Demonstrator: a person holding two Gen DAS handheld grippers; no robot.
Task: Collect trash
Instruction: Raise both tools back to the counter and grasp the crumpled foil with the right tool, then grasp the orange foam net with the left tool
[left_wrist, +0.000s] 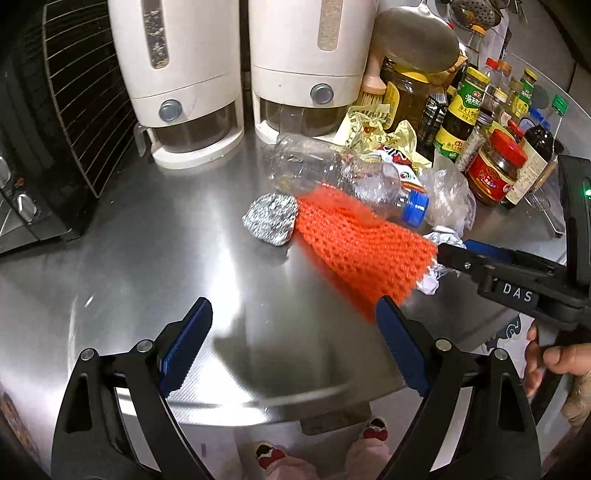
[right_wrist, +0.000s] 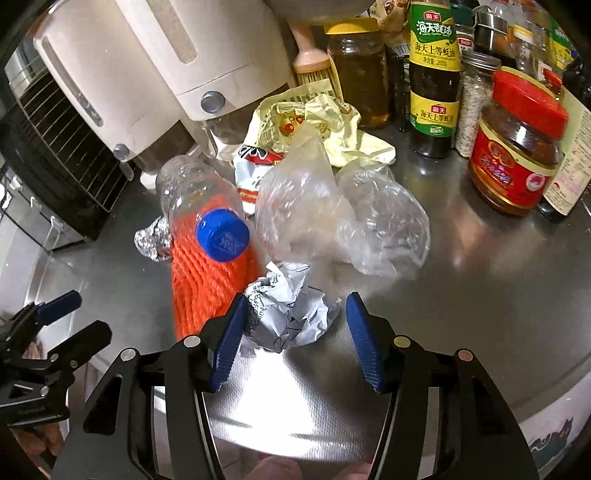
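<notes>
Steel bench (left_wrist: 147, 258) carries a cluster of trash near its right-hand middle.

Left tool (left_wrist: 293, 343): fingers spread wide, nothing between them; it hangs over bare bench near the front edge. Its right finger tip sits just at the lower corner of the orange mesh net (left_wrist: 362, 251).

Right tool (right_wrist: 293, 339): fingers wide apart, straddling the crumpled paper ball (right_wrist: 291, 310). Left finger pad touches or nearly touches the paper; right pad stands clear of it. No grip made.

Trash positions:
- Clear plastic bottle (right_wrist: 195, 195) with blue cap lies on its side across the top of the mesh net.
- Foil ball (left_wrist: 271, 218) just beside the net's upper left end.
- Clear plastic bag (right_wrist: 343, 214), crumpled, just behind the paper ball.
- Yellow wrapper (right_wrist: 321, 122) and a red-and-white snack packet (right_wrist: 251, 166) behind the bag, near the dispensers.

Background: two white dispensers (left_wrist: 236, 66) at the back, black oven (left_wrist: 44, 140) at left, sauce bottles and jars (right_wrist: 480, 110) at right.
</notes>
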